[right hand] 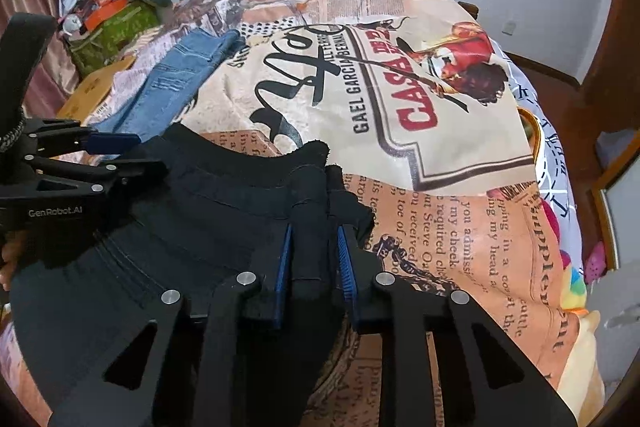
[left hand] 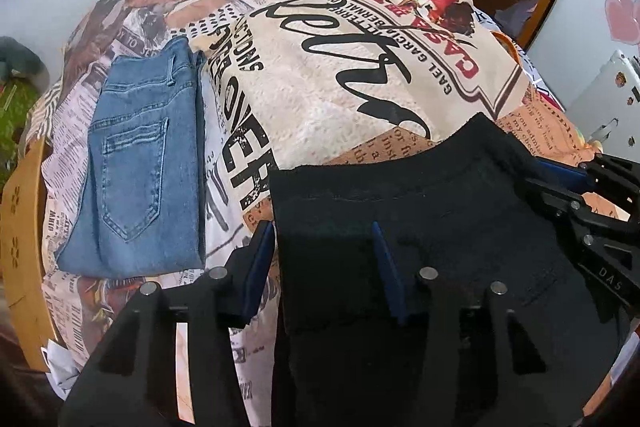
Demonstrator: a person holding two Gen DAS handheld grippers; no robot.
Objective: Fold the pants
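meanwhile the right gripper pinches the black pants; the left gripper gapes wide over their edge, folded jeans nearby.

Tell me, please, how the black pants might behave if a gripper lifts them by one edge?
Probably floppy: the black pants bunch where the right gripper pinches them. They would likely sag and unfold. Seemingly not slippery, given the matte fabric.

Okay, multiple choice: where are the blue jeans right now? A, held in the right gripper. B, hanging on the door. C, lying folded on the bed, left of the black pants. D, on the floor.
C: the jeans lie folded on the bedspread, left of the black pants, with no gripper on them.
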